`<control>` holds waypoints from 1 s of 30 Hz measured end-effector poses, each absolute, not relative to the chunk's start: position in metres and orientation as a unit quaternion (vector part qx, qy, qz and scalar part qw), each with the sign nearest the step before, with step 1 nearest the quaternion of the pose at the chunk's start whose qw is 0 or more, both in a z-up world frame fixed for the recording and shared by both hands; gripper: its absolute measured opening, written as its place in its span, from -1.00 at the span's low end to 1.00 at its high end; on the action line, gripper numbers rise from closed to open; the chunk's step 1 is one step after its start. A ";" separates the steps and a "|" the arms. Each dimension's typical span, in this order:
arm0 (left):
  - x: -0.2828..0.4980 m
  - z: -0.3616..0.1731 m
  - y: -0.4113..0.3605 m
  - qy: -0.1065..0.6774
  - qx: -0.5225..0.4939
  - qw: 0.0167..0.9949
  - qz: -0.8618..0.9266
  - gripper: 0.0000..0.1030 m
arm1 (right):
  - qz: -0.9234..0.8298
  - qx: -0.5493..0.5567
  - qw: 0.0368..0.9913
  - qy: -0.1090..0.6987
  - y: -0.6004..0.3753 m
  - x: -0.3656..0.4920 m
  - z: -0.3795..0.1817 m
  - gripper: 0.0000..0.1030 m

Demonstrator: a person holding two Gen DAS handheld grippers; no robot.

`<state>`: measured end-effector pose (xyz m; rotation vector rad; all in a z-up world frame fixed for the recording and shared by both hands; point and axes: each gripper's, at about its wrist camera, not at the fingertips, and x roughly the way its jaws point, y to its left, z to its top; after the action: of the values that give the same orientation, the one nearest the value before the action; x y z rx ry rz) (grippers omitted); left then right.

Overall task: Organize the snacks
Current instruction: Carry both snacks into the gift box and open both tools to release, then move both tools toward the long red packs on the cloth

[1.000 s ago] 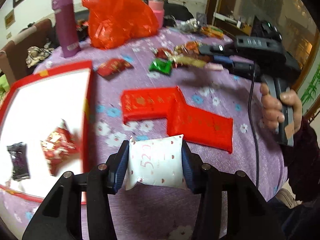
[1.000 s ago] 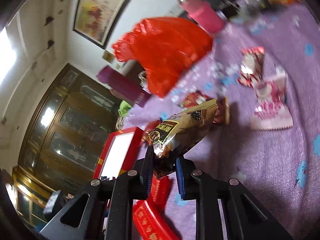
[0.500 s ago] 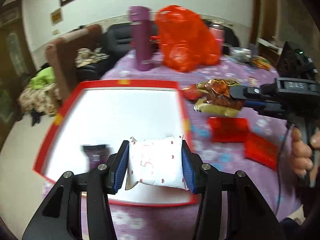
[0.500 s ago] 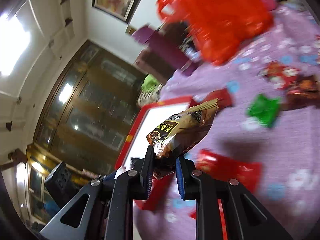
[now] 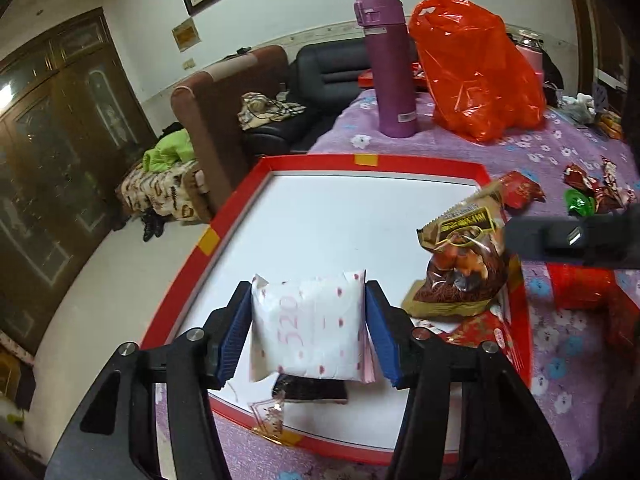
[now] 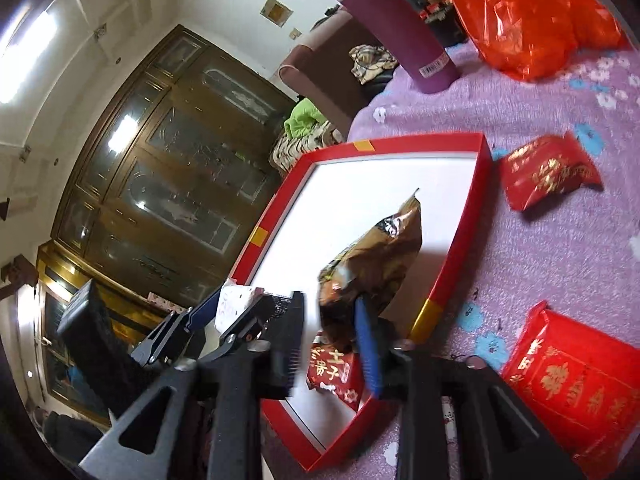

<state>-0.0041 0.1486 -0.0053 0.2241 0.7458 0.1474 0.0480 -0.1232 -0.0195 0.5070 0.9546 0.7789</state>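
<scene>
A: Where does everything sit, biggest thing first?

B: The red-rimmed tray with its white floor lies straight under and ahead of both claws, on the purple flowered tablecloth. The left claw hangs over the tray's near edge, and the right claw comes in over the tray's corner on its right-hand side.

A: And the claws themselves?

B: Both have just been opening. The left one's blue pads stand just beside the white pouch marked 520, which is between them over the tray; a thin gap seems to show on each side, so I judge the grip is letting go. The right one's jaws are parted around the brown-and-gold snack bag; the bag leans on one blue pad and looks loose, tipping into the tray.

A: How should the release be done well?

B: Open fully while low over the white floor, so each pack drops flat inside the rim. The brown bag is near the tray's side wall, so I'd nudge it inward first. Beneath the left claw lies a dark wrapper, and a red packet lies under the right; landing on them is fine, but the claws should lift straight out afterwards so nothing gets dragged back over the edge.
</scene>
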 end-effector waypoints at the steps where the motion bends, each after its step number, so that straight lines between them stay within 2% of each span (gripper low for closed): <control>1: -0.004 -0.004 0.149 0.363 0.111 0.922 0.075 0.13 | 0.358 0.236 0.792 0.435 -0.127 0.045 -0.016 -0.25; 4: -0.007 0.000 0.151 0.361 0.111 0.922 0.082 0.17 | 0.356 0.246 0.800 0.417 -0.144 0.041 -0.006 -0.20; 6: -0.009 0.004 0.151 0.357 0.109 0.924 0.083 0.21 | 0.348 0.243 0.806 0.412 -0.153 0.038 -0.001 -0.06; 8: -0.013 0.009 0.150 0.351 0.109 0.926 0.084 0.25 | 0.340 0.245 0.811 0.408 -0.164 0.034 0.001 -0.01; 20: -0.025 0.027 0.141 0.333 0.117 0.932 0.085 0.33 | 0.310 0.250 0.829 0.393 -0.226 0.006 0.019 0.05; 25: -0.027 0.025 0.133 0.336 0.124 0.930 0.080 0.36 | 0.293 0.198 0.835 0.421 -0.246 -0.008 0.017 0.20; 27: -0.027 0.024 0.129 0.338 0.128 0.929 0.077 0.48 | 0.278 0.165 0.838 0.440 -0.257 -0.016 0.013 0.27; 30: -0.027 0.020 0.117 0.346 0.137 0.926 0.062 0.49 | 0.259 0.120 0.835 0.471 -0.268 -0.026 0.003 0.35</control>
<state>-0.0275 0.1173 0.0198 0.2815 0.7098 0.1280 -0.0257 -0.2683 0.0034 0.2542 0.9972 0.5477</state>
